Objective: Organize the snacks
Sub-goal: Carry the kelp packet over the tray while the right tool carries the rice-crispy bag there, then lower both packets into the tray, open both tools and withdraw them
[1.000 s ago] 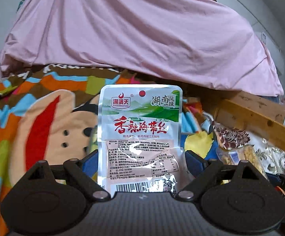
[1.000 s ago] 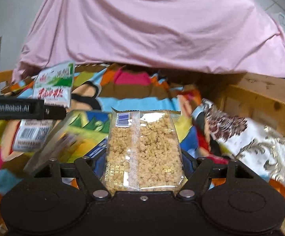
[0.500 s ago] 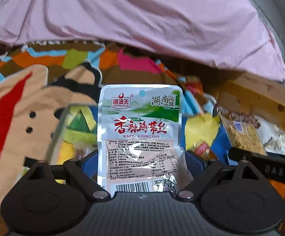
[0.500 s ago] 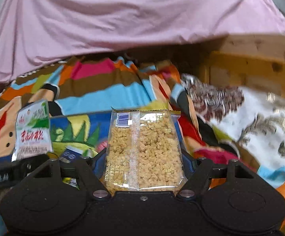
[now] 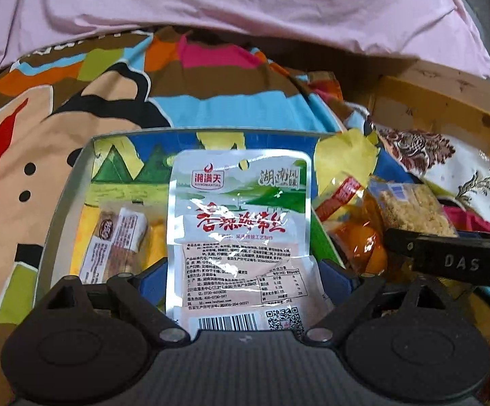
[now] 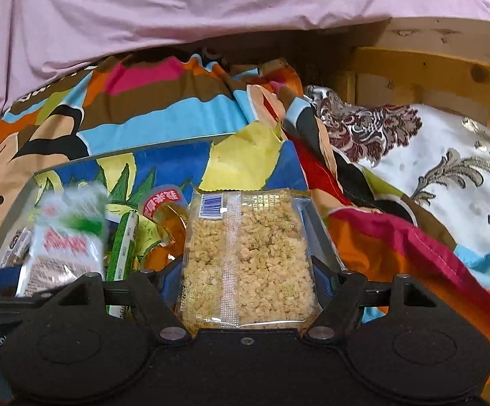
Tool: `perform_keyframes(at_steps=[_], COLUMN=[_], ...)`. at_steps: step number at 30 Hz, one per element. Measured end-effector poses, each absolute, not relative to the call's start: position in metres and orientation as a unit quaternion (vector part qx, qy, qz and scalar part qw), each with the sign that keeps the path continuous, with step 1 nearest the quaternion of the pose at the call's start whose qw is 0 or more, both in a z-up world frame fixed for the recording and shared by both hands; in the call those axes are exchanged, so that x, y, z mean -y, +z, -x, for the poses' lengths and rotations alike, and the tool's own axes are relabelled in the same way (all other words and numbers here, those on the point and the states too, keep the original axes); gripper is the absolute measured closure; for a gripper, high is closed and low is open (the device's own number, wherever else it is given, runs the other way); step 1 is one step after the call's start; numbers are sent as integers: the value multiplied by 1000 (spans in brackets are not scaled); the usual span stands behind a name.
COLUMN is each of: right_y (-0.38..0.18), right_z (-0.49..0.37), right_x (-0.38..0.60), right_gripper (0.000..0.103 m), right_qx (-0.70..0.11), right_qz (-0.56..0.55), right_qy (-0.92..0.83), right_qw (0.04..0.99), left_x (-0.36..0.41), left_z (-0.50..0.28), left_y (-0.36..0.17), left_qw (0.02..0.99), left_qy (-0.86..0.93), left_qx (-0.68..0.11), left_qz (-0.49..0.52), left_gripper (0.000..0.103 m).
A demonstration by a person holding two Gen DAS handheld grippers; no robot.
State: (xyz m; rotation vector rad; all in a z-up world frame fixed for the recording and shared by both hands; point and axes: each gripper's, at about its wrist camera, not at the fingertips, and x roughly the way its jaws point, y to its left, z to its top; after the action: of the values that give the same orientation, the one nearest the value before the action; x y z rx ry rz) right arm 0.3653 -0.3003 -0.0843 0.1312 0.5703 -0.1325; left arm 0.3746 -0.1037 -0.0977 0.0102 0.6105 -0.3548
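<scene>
My left gripper [image 5: 241,267] is shut on a white and green seaweed snack packet [image 5: 239,223], held over an open colourful box [image 5: 85,155]. A brown wrapped bar [image 5: 116,237] lies inside the box at the left. My right gripper [image 6: 245,270] is shut on a clear packet of golden crispy rice cake [image 6: 248,257], at the box's right side. That rice cake packet [image 5: 410,206] shows at the right of the left wrist view, and the seaweed packet [image 6: 68,237] shows blurred at the left of the right wrist view.
The box [image 6: 163,162] rests on a multicoloured cartoon blanket [image 5: 58,101]. Orange and yellow snack packets [image 5: 356,223] sit by its right wall. A pink sheet [image 5: 211,3] hangs behind. A wooden frame [image 6: 431,64] and a floral cloth [image 6: 448,169] lie to the right.
Both grippers have tilted down and moved closer to the box with their packets. The box interior and the bar in it now show; the two grippers are nearer each other.
</scene>
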Motion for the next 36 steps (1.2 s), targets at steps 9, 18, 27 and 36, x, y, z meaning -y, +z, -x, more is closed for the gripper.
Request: perform_keyframes(at_steps=[9,18,27,36], right_y=[-86,-68,-27,10], right_z=[-357,-336,-294,-226], right_x=[308,313,305,294], right_gripper=[24,16,10,3], right_qx=[-286,-266,-223,-163], right_qz=[-87,-107,-76,-52], right_qy=[-65,-53,-35,-25], right_qw=[952,957,971,985], left_x=[95,82,66,54], left_z=[-379,-370,-337,-283], left_y=[-105,-95,-58,-18], left_qw=[927,922,938,955], left_qy=[-178,-165,-151,-144], left_qx=[-330,-345,-302,-247], left_qz=[25,58,75,78], left_gripper=[5,4,1,1])
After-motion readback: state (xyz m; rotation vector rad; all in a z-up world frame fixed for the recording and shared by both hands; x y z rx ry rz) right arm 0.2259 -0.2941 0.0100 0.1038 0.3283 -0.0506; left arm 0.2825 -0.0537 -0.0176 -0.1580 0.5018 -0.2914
